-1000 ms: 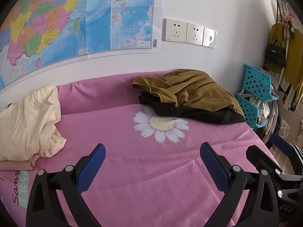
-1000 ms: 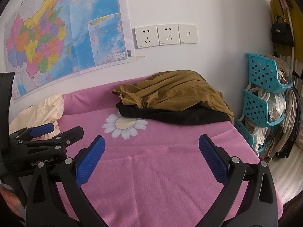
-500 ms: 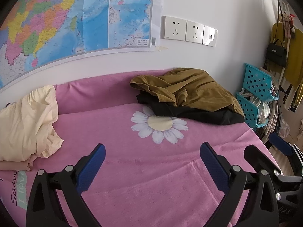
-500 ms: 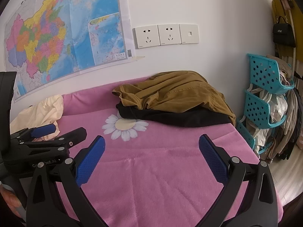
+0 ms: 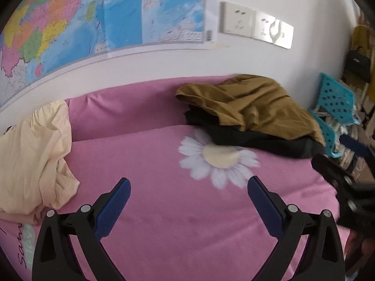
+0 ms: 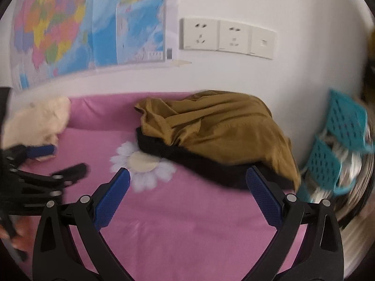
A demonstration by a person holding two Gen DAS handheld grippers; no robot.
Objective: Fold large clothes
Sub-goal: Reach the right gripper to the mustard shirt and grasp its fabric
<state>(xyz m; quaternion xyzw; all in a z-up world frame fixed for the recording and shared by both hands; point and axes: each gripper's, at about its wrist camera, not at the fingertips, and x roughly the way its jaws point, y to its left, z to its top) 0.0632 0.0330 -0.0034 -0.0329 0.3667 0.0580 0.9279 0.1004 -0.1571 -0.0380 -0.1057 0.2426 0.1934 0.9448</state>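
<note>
An ochre-brown garment [image 6: 218, 126] is seen crumpled in a loose heap at the far right of a bed, its cloth deeply creased and bunched, with a rolled edge turned toward the middle of the bed. It is laid over a black garment [image 6: 187, 161], which is spread flatter beneath it and shows along the near side. Both are pressed against the white wall [image 6: 293, 75]. The black cloth's edge is overlapped onto a white daisy [image 5: 219, 160] printed on the pink bedsheet [image 5: 178, 222]. A pale cream garment [image 5: 30, 154] is bundled, unfolded, at the far left of the bed, well apart from the brown heap.

The left gripper [image 5: 188, 188] is held low over the bare sheet, jaws spread wide with nothing between the blue pads [image 5: 112, 207]. The right gripper [image 6: 187, 178] is likewise held with jaws apart and empty, pointed at the brown heap, though not touching it. Part of a hand [image 6: 16, 236] is glimpsed at the left edge of the right wrist view, which is blurred.

A coloured map [image 5: 82, 23] and a row of sockets [image 6: 226, 38] are fixed to the wall above the bed, and teal baskets [image 6: 337, 145] are stacked just beside its right end.
</note>
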